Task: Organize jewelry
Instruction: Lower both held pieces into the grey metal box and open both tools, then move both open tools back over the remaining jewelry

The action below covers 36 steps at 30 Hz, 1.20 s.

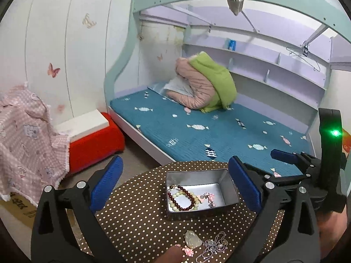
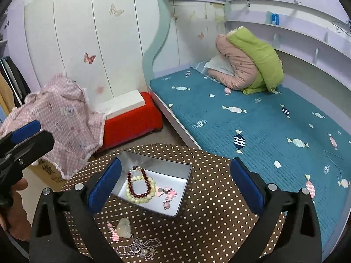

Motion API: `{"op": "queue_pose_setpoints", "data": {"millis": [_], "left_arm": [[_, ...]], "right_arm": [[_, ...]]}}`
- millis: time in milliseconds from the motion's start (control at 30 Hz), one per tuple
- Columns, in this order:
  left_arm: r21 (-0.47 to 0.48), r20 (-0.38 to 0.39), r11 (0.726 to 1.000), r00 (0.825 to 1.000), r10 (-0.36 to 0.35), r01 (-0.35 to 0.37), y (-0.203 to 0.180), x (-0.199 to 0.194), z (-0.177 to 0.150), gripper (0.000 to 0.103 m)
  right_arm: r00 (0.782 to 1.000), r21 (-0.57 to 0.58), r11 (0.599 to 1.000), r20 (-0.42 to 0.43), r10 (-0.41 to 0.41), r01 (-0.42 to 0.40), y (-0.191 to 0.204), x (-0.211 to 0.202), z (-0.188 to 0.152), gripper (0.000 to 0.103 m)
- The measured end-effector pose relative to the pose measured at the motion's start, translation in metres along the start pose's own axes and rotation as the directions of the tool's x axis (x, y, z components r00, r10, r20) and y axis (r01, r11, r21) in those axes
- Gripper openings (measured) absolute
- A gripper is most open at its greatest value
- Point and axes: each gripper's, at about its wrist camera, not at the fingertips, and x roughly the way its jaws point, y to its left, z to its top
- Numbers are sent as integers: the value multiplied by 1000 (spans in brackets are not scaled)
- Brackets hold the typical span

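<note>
Between the left gripper's (image 1: 175, 186) wide-standing jaws, the open tin (image 1: 228, 188) is sitting uncovered, its 4 walls ringing the beads inside; only the way in from above is lying free. Nearer than the tin, a pendant (image 1: 193, 237) and a chain (image 1: 214, 246) are occupying the dotted cloth (image 1: 136, 214), with bare cloth lying to the left. The right gripper (image 2: 175, 184) is crowding in just to the right. Beyond the tin, the bed (image 1: 197, 129) is closing off the far side.

Right gripper (image 2: 175, 184) fingers wide apart over polka-dot table (image 2: 208, 208); open tin (image 2: 153, 186) holds 2 bead bracelets (image 2: 140, 186).
</note>
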Motion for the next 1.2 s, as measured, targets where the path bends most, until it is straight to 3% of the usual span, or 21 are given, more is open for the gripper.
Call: {"op": "queue_pose_setpoints", "data": {"millis": [567,1200], "left_arm": [[-42,107,997,992,72,-67,8,-91,-21,98],[-62,90,991,988,126,-120,15,-131,-79,98]], "right_arm": [[992,2,1000,124,20,-20,16,-80,-13,96],[985,24,1000,174,-11,7,33,-133,-62,96]]}}
